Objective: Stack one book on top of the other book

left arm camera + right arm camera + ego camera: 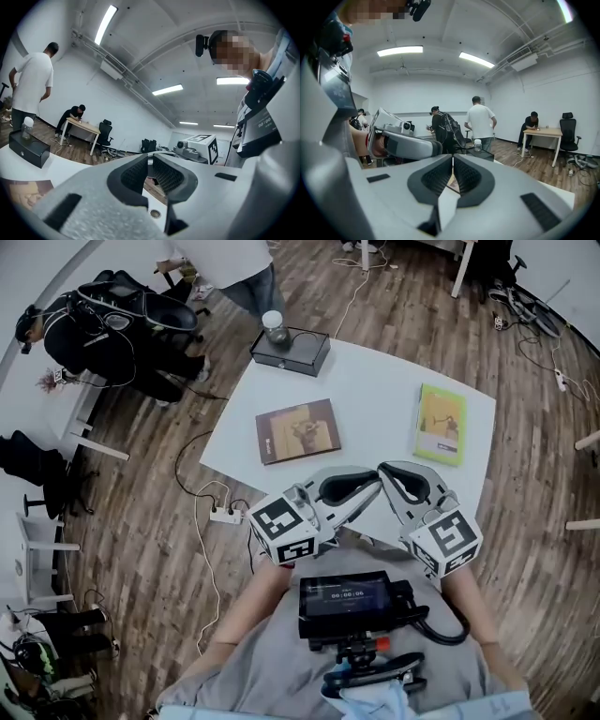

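Note:
Two books lie apart on the white table (pixel 375 390): a brown book (pixel 298 430) at its middle left and a green book (pixel 441 424) at the right. Both grippers hover over the near table edge, short of either book, with their tips turned toward each other. My left gripper (pixel 373 487) (pixel 149 165) is shut and holds nothing; only a sliver shows between its pads. My right gripper (pixel 381 469) (pixel 452 171) is shut and holds nothing. In the left gripper view, a corner of the brown book (pixel 23 192) shows at the lower left.
A black box (pixel 292 352) with a lidded jar (pixel 275 324) on it sits at the table's far left corner. A person (pixel 234 268) stands just beyond it. A power strip (pixel 225 514) and cables lie on the wood floor to the left.

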